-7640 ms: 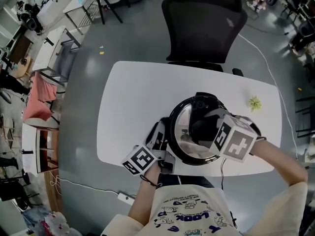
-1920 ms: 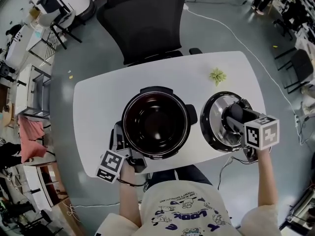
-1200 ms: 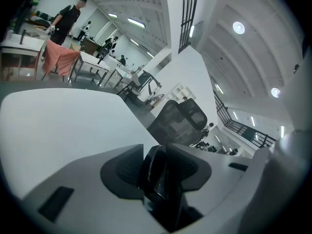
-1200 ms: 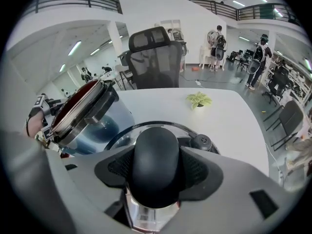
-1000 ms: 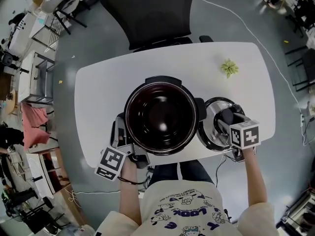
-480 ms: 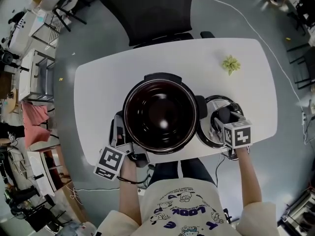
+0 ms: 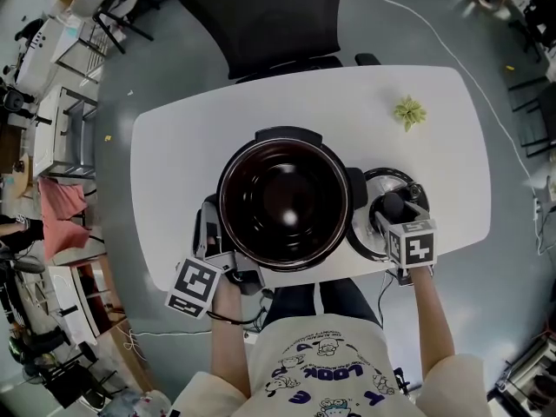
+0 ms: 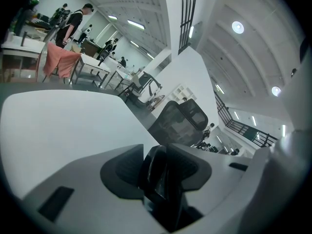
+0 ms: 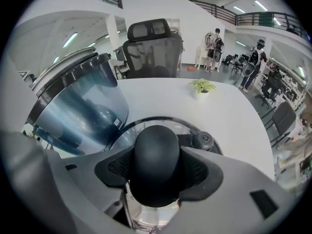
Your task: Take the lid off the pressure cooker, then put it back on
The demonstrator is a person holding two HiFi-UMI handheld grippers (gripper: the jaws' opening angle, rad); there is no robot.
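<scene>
Clamping lid knob, right claw; grip hidden overhead.

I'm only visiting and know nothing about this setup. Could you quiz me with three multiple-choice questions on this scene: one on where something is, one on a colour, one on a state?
1. Where is the lid relative to the pressure cooker?
A. on top of it
B. beside it, on the person's right
C. beside it, on the person's left

2. What colour is the lid's knob?
A. black
B. red
C. yellow

3. What state is the pressure cooker in?
A. covered
B. tipped over
C. open and upright

Answers:
1 B: the head view shows it right of the pot, gripped by the right hand-held gripper.
2 A: the right gripper view shows a black knob.
3 C: its dark inside is bare.
</scene>
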